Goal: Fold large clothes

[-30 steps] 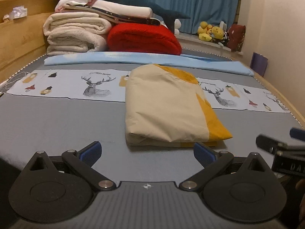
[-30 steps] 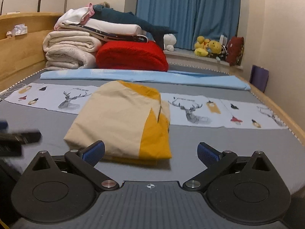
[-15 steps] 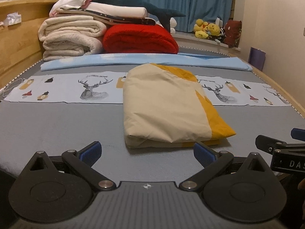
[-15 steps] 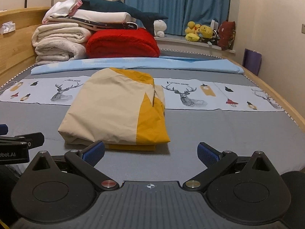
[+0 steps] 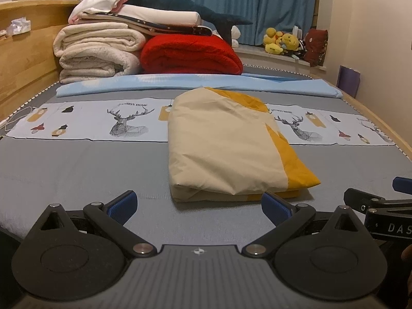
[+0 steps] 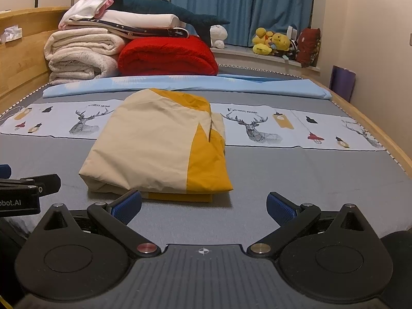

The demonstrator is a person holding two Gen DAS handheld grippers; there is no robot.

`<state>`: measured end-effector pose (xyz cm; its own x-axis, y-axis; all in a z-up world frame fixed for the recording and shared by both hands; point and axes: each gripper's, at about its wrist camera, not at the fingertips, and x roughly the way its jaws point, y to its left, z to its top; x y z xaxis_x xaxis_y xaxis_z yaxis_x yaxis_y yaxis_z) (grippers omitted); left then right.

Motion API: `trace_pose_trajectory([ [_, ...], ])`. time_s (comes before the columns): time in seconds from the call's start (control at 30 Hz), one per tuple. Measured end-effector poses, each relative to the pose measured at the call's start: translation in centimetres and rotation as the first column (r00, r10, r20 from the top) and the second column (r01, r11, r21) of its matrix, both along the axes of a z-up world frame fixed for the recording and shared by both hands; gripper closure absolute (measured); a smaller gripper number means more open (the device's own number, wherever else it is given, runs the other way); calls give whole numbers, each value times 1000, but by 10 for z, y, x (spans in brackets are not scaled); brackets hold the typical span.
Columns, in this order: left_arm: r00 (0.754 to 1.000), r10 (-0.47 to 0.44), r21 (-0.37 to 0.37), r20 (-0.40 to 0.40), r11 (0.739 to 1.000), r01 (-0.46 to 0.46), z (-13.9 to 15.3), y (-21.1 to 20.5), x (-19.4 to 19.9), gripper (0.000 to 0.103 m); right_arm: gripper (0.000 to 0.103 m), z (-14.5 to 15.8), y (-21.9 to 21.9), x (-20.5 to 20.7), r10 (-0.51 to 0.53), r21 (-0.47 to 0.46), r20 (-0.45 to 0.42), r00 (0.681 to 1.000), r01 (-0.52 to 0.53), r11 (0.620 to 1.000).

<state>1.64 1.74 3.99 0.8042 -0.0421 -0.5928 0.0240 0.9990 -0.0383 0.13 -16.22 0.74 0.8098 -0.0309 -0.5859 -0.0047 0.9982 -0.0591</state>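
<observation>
A cream and mustard-yellow garment [image 5: 226, 149] lies folded into a neat rectangle on the grey bed sheet [image 5: 77, 170]; it also shows in the right wrist view [image 6: 159, 149]. My left gripper [image 5: 198, 204] is open and empty, just short of the garment's near edge. My right gripper [image 6: 204, 206] is open and empty, near the garment's front right corner. Each gripper shows at the edge of the other's view, the right one [image 5: 381, 203] and the left one [image 6: 23, 188].
A stack of folded cream blankets [image 5: 95, 51], a red blanket [image 5: 190, 54] and a plush shark [image 5: 185, 5] sit at the head of the bed. A light blue sheet [image 5: 195, 85] lies across. Wooden bed frame [image 5: 23, 59] on the left, wall on the right.
Both grippers have drawn back slightly and dropped lower; the folded garment lies unmoved. Both stay open.
</observation>
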Motion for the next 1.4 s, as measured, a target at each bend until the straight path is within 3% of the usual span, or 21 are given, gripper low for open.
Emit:
trace_pose_trajectory([
  [1.4,1000,-31,6,0,1000,31,-1,2,3,1,1,-3,4,0,11,-3,-12,1000,-11,1000],
])
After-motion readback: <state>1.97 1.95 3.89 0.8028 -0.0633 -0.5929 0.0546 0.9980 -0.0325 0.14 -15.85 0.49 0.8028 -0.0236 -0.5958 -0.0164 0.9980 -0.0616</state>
